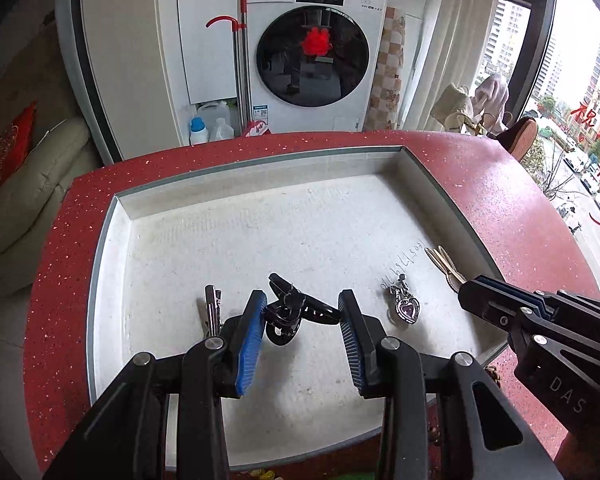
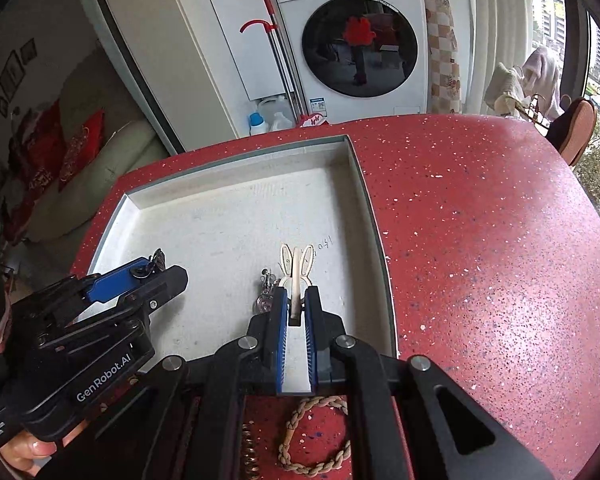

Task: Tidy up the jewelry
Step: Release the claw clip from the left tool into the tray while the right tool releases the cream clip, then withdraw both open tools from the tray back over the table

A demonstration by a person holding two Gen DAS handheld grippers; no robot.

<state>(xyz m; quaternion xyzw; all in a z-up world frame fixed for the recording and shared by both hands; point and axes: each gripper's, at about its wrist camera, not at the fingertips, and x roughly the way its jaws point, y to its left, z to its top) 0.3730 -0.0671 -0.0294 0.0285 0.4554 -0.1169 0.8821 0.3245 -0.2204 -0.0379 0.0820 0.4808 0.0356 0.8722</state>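
L tongs (image 1: 302, 312) grip black clip (image 1: 300, 308), R tongs (image 2: 296, 300) pinch cream clip (image 2: 296, 268); tray (image 2: 374, 216) rim close on R.

Left gripper (image 1: 302, 300) and right gripper (image 2: 296, 300): black linkage bodies, silver pivot screws, ribbed blue pads (image 1: 252, 344); white "GenRobot.AI" and "DAS" lettering.

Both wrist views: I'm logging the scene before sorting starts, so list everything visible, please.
tray: one, white, recessed in the red table
black hair clip: one, in tray, between left claw pads
silver clip: one, tray, left side
heart pendant: one, purple and silver, tray
cream hair clip: one, pinched in right claw
rope bracelet: one, beige, table, near edge
washing machine: one, white, behind table
left claw: one, black, blue pads
right claw: one, black, blue pads
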